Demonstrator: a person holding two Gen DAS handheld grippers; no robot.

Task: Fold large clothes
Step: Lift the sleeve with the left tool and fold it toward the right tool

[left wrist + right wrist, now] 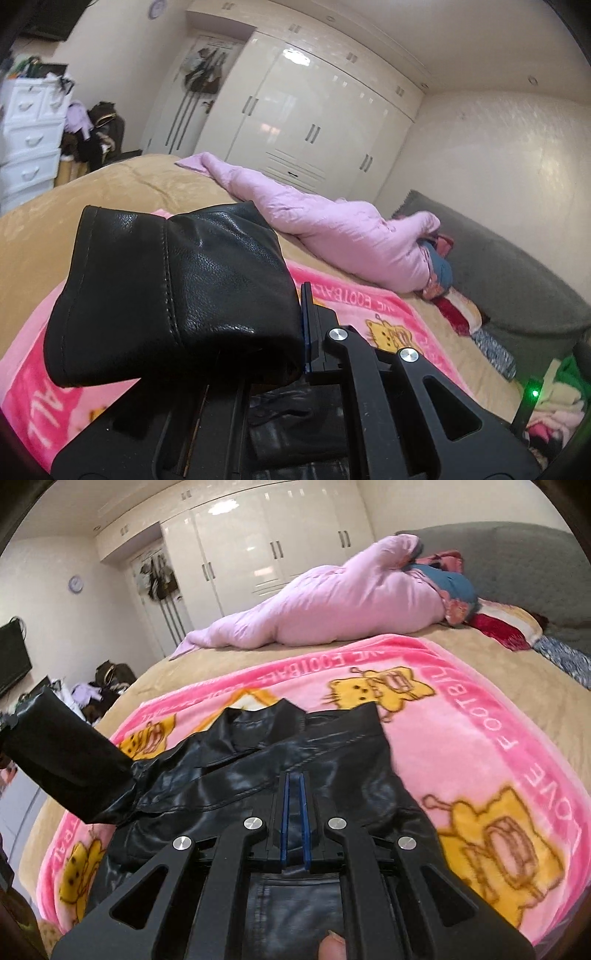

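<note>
On the pink blanket [461, 738], both tongs grip the black jacket [258, 771]: left [304, 332] on sleeve [173, 291], right [293, 797] on body. Slick leather could slip out.

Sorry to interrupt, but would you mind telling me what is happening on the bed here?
A person is folding a black leather jacket lying on a pink cartoon blanket. The left hand-held gripper is shut on the jacket's sleeve, lifting it off the blanket. The right hand-held gripper is shut on the jacket's body. A pink duvet lies behind.
</note>
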